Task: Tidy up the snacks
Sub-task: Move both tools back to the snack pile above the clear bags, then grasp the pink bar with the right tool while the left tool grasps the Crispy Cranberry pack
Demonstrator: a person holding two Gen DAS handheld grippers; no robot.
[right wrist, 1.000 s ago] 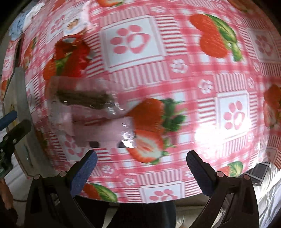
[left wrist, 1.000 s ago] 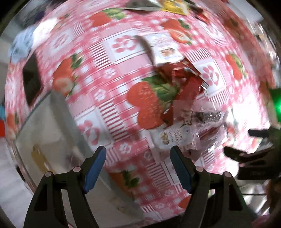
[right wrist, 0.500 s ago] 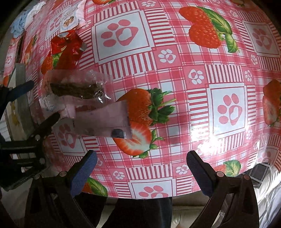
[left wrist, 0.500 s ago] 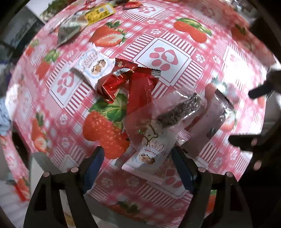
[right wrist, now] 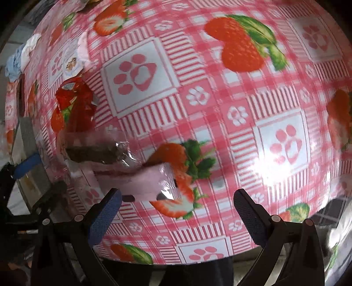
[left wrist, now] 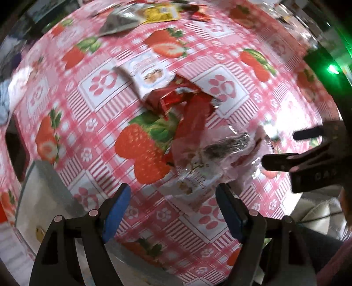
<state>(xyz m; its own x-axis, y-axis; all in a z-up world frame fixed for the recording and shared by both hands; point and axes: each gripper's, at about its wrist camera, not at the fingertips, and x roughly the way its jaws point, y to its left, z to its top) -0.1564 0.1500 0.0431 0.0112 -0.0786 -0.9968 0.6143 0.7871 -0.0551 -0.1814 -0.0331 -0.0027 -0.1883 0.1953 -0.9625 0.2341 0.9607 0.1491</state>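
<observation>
A pile of snack packets lies on the strawberry-print tablecloth (left wrist: 99, 92). It holds a white cookie packet (left wrist: 147, 76), red wrappers (left wrist: 189, 105), a clear packet with a dark bar (left wrist: 226, 146) and a white packet (left wrist: 193, 182) under it. My left gripper (left wrist: 172, 211) is open and empty just before the pile. My right gripper (right wrist: 177, 211) is open and empty; the pink packet (right wrist: 149, 180) lies by its left finger, with the dark bar (right wrist: 94, 153) and red wrappers (right wrist: 74, 103) further left.
A grey bin (left wrist: 44, 198) stands at the table's left edge. A yellow packet (left wrist: 160, 13) and a silver packet (left wrist: 118, 24) lie at the far side. The right gripper shows at the right of the left wrist view (left wrist: 308, 158). A black object (left wrist: 17, 151) lies left.
The left gripper has swung back, so the pile sits further from its fingers. The right gripper has moved closer to the pink packet. Both stayed open.
</observation>
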